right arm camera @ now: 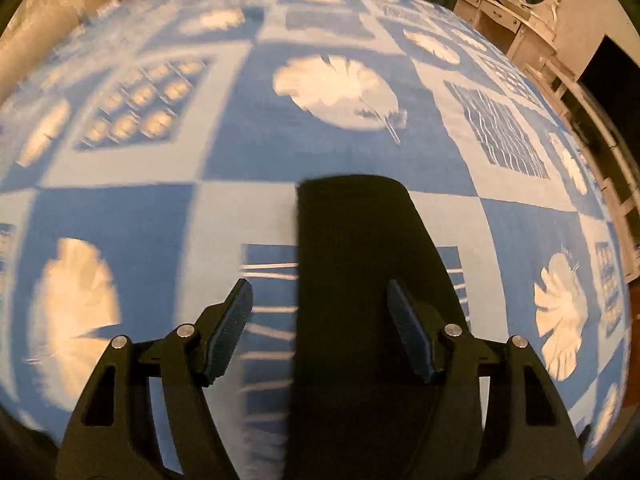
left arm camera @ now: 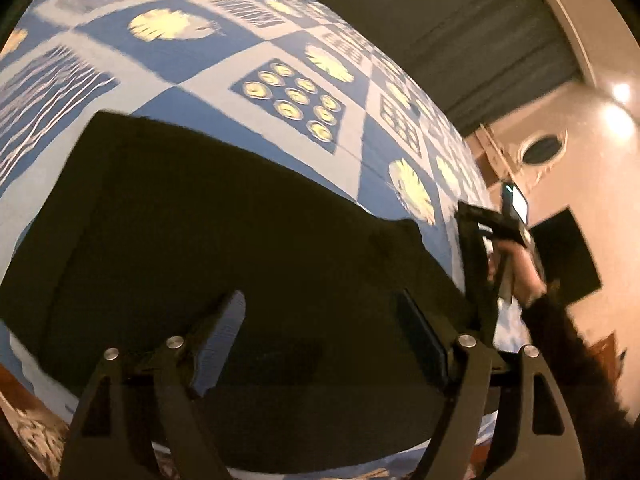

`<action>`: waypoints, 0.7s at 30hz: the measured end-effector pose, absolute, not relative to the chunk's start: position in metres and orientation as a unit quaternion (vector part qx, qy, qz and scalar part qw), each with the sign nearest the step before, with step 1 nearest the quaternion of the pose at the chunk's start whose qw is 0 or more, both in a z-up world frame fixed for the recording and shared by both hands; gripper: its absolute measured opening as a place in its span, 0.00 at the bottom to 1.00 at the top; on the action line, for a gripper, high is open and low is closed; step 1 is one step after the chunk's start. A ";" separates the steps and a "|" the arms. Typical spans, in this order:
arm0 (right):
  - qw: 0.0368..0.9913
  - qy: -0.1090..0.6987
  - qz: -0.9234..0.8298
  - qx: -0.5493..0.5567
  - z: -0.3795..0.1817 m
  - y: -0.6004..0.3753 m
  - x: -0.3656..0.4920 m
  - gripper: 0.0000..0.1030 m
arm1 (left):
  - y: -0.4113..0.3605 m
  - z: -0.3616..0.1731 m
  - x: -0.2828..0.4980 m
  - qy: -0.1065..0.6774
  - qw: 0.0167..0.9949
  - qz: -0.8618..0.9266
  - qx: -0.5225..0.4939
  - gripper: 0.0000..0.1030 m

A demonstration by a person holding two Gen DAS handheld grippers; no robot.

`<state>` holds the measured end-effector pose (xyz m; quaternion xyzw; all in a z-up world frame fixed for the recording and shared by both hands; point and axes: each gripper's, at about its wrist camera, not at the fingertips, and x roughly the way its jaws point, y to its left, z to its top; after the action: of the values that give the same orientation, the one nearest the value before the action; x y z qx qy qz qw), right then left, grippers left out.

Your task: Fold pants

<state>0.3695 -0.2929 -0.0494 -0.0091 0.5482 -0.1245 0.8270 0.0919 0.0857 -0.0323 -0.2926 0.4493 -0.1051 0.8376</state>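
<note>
I see the dark pants (left arm camera: pixel 208 220) flat on the bed (left arm camera: pixel 192 92), wide bedspread beyond their edges. My left hand-held gripper (left arm camera: pixel 320 344) and right hand-held gripper (right arm camera: pixel 320 332) are spread, pinching nothing. A dresser (right arm camera: pixel 516 20) stands off the bed's corner.

The pants (right arm camera: pixel 360 264) run off the bottom edge, and the bedspread (right arm camera: pixel 132 80) (far left) is motion-blurred.
</note>
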 end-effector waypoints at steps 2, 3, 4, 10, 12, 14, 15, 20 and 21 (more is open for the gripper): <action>0.827 0.546 -0.134 -0.018 -0.051 -0.300 0.367 0.31 | 0.078 -0.033 0.093 0.453 0.840 -0.109 -0.277 0.75; 0.832 0.539 -0.128 -0.010 -0.047 -0.306 0.364 0.17 | 0.073 -0.034 0.092 0.456 0.840 -0.112 -0.272 0.75; 0.839 0.532 -0.117 0.007 -0.040 -0.313 0.356 0.09 | 0.070 -0.033 0.091 0.458 0.839 -0.115 -0.270 0.75; 0.887 0.437 -0.072 0.135 0.040 -0.387 0.246 0.09 | 0.031 -0.028 0.088 0.465 0.830 -0.154 -0.267 0.75; 0.894 0.408 -0.069 0.169 0.060 -0.413 0.203 0.09 | 0.009 -0.025 0.086 0.471 0.824 -0.176 -0.260 0.75; 0.901 0.378 -0.075 0.201 0.078 -0.443 0.149 0.09 | -0.018 -0.022 0.083 0.470 0.822 -0.201 -0.251 0.75; 0.901 0.363 -0.079 0.223 0.084 -0.458 0.123 0.09 | -0.028 -0.021 0.081 0.470 0.820 -0.210 -0.248 0.75; 0.882 0.318 -0.112 0.329 0.069 -0.535 0.000 0.09 | -0.092 -0.025 0.074 0.486 0.795 -0.257 -0.256 0.75; 0.876 0.319 -0.118 0.343 0.061 -0.544 -0.017 0.09 | -0.101 -0.027 0.072 0.489 0.790 -0.262 -0.262 0.75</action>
<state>-0.0167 -0.5445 0.0609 0.3432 0.3190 -0.1175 0.8756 0.0725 -0.1009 -0.0271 -0.2618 0.4894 -0.2618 0.7895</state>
